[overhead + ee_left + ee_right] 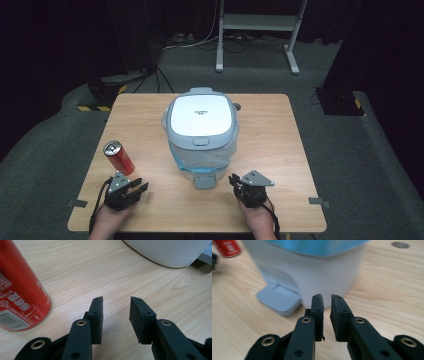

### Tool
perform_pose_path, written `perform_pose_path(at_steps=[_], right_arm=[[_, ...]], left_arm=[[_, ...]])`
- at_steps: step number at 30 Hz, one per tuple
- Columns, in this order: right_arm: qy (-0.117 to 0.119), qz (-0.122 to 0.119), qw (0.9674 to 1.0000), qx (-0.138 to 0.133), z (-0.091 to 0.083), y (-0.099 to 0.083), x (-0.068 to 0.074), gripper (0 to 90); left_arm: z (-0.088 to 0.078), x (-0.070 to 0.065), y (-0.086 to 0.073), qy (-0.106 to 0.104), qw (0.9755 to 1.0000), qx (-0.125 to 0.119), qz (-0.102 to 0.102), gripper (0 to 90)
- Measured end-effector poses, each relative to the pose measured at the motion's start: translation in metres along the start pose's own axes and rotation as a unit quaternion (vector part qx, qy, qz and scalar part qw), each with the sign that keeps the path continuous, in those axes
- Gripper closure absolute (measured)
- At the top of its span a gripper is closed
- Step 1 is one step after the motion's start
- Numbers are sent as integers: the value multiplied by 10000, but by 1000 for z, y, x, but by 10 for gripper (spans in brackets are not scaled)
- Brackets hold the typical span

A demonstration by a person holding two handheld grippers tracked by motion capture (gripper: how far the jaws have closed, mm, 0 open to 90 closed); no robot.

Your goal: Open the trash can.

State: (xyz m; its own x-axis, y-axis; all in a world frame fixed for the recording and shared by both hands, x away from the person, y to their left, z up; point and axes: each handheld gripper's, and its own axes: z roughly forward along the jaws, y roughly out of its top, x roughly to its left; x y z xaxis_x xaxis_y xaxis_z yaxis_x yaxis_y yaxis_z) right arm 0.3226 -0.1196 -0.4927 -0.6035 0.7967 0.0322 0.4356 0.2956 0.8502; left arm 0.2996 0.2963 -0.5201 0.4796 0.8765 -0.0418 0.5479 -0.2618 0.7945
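Note:
A white pedal bin (201, 120) with a grey-rimmed lid and a clear liner stands mid-table; its grey pedal (204, 181) faces me. A red drinks can (118, 157) stands upright left of it. My left gripper (140, 186) rests low near the front edge, just below and right of the can. In the left gripper view its jaws (116, 300) are open over bare wood, the can (20, 290) close at left. My right gripper (233, 180) sits right of the pedal. Its jaws (325, 296) stand almost together, empty, pointing at the bin's wall (312, 272) beside the pedal (278, 301).
The wooden table (270, 150) has bare wood to the bin's right and along the front edge. A small round hole (400, 244) marks the tabletop beyond the bin. Past the table, a white stand's legs (255, 22) and cables lie on dark carpet.

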Motion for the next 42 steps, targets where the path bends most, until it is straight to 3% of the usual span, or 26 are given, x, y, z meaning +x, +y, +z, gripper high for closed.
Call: perform_pose_path(at_steps=[4, 8, 14, 19, 27, 32, 37, 42], right_arm=[[299, -198, 9993, 34, 12, 5, 19, 825], [486, -247, 9985, 109, 26, 8, 32, 821], [561, -446, 9973, 188, 42, 12, 48, 748], [648, -425, 9968, 207, 51, 13, 56, 686], [568, -436, 9970, 286, 52, 12, 59, 668], [460, -661, 9961, 366, 53, 10, 60, 660], [590, -637, 9954, 416, 54, 10, 57, 659], [572, -671, 9955, 332, 55, 7, 58, 666]], left_arm=[[6, -1, -1, 78, 9999, 119, 40, 596], [9, -2, -2, 117, 9998, 163, 70, 567], [13, -4, -3, 112, 9993, 308, 164, 469], [14, -5, -3, 95, 9993, 317, 189, 393], [14, -5, -3, 94, 9993, 317, 195, 374], [14, -5, -3, 96, 9993, 318, 196, 372], [14, -5, -3, 104, 9993, 309, 192, 372], [14, -5, -3, 107, 9993, 306, 187, 373]])
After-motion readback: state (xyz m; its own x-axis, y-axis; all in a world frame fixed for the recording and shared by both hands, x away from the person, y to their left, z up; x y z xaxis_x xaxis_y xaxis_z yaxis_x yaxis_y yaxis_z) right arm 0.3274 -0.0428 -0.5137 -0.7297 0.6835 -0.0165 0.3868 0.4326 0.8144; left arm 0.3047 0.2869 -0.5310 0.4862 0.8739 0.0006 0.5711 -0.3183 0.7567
